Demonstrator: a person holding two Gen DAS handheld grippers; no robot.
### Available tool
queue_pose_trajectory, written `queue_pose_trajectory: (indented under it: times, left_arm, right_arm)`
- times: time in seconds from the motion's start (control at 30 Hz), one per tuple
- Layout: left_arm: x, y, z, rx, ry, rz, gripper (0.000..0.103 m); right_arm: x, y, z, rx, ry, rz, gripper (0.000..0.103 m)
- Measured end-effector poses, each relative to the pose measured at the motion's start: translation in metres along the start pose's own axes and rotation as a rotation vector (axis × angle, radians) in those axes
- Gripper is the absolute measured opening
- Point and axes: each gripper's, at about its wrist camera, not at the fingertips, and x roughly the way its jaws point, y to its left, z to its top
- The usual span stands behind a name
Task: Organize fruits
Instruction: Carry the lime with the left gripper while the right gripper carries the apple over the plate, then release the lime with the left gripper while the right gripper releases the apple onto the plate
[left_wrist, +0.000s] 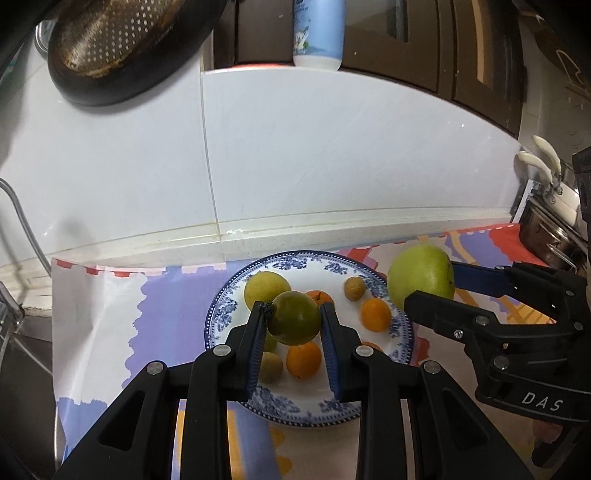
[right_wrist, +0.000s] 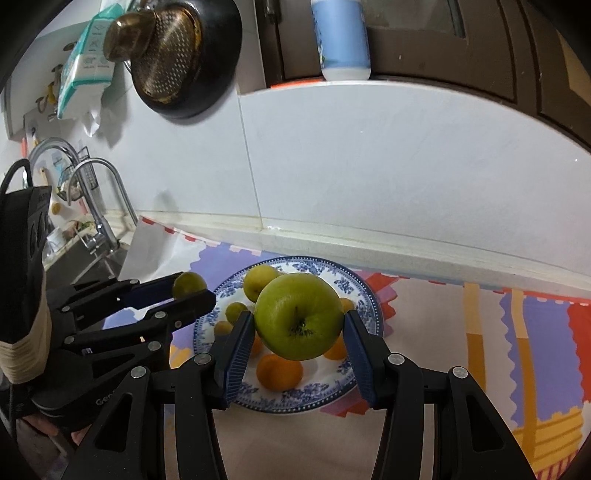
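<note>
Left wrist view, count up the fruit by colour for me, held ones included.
Green or yellow-green: 4, counting the small green fruit in the left claw and the green apple in the right claw.
Orange: 3 clear on the plate; a fourth may hide behind a finger.
Tan: 2.
Total: 9.

Both wrist cameras looked forward and downward along their own jaws, close above the table, facing the tiled wall (left_wrist: 332, 147). Both views shared the blue-patterned plate (left_wrist: 221, 314) (right_wrist: 365, 295); each view also showed the other gripper from the side.
</note>
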Motion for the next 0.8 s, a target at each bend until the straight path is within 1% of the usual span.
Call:
queue_pose_trajectory:
  times: [0.3, 0.33, 0.4, 0.53, 0.6, 0.63, 0.8]
  left_arm:
    - [0.040, 0.008, -0.001, -0.006, 0.073, -0.029, 0.029]
    - [0.043, 0.008, -0.001, -0.003, 0.077, -0.032, 0.029]
    - [0.051, 0.009, -0.001, 0.002, 0.089, -0.035, 0.029]
    - [0.060, 0.009, -0.002, 0.002, 0.111, -0.052, 0.030]
    - [0.062, 0.008, -0.003, 0.002, 0.115, -0.053, 0.038]
    - [0.062, 0.007, -0.003, 0.004, 0.114, -0.056, 0.041]
    - [0.052, 0.005, -0.005, 0.011, 0.097, -0.038, 0.046]
  right_arm:
    - [0.038, -0.010, -0.005, 0.013, 0.075, 0.003, 0.050]
    - [0.041, -0.011, -0.006, 0.016, 0.080, 0.005, 0.048]
    - [0.045, -0.012, -0.005, 0.013, 0.076, 0.006, 0.037]
    - [0.050, -0.015, 0.000, 0.007, 0.070, -0.003, 0.037]
    - [0.050, -0.017, 0.000, 0.009, 0.070, -0.004, 0.037]
    - [0.051, -0.017, 0.000, 0.010, 0.071, -0.004, 0.037]
    - [0.047, -0.016, -0.002, 0.015, 0.057, -0.012, 0.037]
